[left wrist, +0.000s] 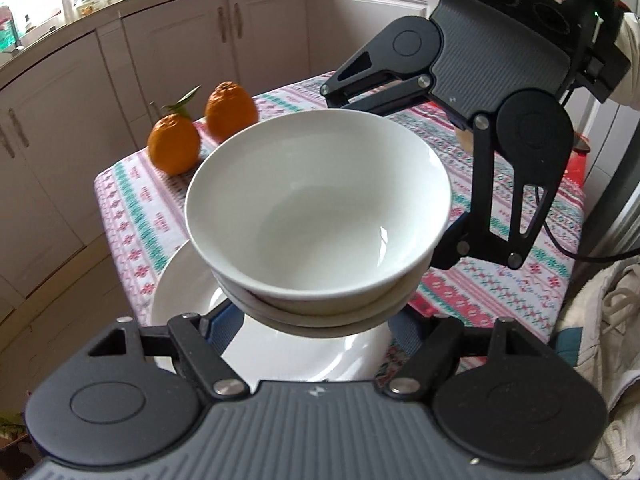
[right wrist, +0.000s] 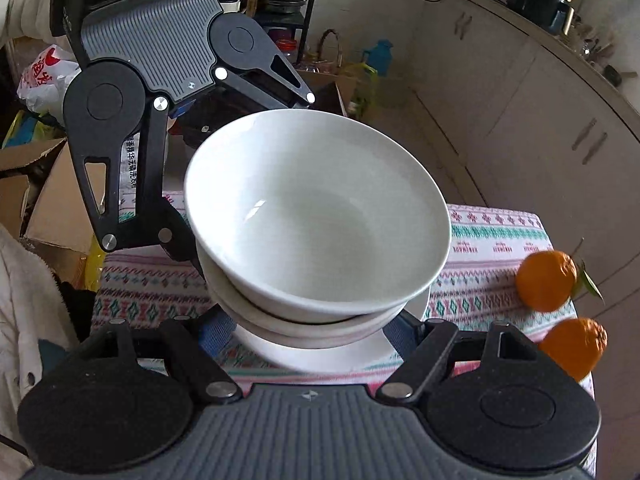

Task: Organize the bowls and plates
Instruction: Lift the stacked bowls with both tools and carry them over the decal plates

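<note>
A stack of nested white bowls [left wrist: 316,216] is held aloft between two hand-held grippers above a white plate [left wrist: 304,352] on a table covered with a patterned tablecloth [left wrist: 132,216]. The left gripper [left wrist: 308,320] is clamped on the near side of the stack as seen from its own camera, its blue pads pressed against the lowest bowl; the right gripper [right wrist: 312,324] is closed on the opposite side in the same way, so that the load is shared from two sides. At least three bowls can be counted at the rims; the exact number cannot be told. The stack is tilted slightly and appears clear of the plate beneath it. Two oranges [left wrist: 200,128] lie near the table's edge, well apart from the dishes.

The step in hand is judged to be the carrying of the bowls onto the plate. It is best done with both grippers kept level and moved together, the stack centred over the plate before being lowered, and neither grip loosened until the bottom bowl is seated.
</note>
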The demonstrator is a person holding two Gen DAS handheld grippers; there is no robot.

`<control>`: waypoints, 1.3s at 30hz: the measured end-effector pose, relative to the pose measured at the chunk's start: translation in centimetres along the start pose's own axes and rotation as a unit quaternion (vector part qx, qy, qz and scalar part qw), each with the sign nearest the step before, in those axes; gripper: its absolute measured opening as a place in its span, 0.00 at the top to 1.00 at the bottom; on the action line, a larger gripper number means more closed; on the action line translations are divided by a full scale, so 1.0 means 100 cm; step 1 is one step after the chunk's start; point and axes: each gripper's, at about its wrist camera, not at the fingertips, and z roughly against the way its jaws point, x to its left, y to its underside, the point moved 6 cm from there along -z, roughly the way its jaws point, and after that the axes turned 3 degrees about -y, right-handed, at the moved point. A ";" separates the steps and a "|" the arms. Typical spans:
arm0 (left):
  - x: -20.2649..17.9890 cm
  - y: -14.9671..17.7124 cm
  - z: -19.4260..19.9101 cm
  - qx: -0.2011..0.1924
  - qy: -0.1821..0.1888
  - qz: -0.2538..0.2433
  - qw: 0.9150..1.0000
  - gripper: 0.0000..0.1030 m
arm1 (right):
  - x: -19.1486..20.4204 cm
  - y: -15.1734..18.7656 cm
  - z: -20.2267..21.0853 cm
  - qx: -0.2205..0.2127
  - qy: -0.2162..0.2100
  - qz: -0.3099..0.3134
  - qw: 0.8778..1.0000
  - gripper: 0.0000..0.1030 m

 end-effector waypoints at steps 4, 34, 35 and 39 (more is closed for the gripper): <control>0.013 0.007 -0.006 0.009 -0.006 0.008 1.000 0.24 | -0.005 -0.007 -0.016 0.002 -0.003 0.006 1.000 0.19; 0.036 0.019 -0.027 0.021 0.005 0.030 0.999 0.24 | -0.026 -0.003 -0.052 0.004 -0.030 -0.046 0.998 0.19; 0.036 0.020 -0.027 0.021 0.004 0.029 0.999 0.24 | -0.026 -0.003 -0.052 0.004 -0.028 -0.046 0.999 0.19; 0.034 0.019 -0.026 0.020 -0.004 0.026 0.999 0.23 | -0.024 -0.002 -0.052 0.002 -0.024 -0.046 0.999 0.19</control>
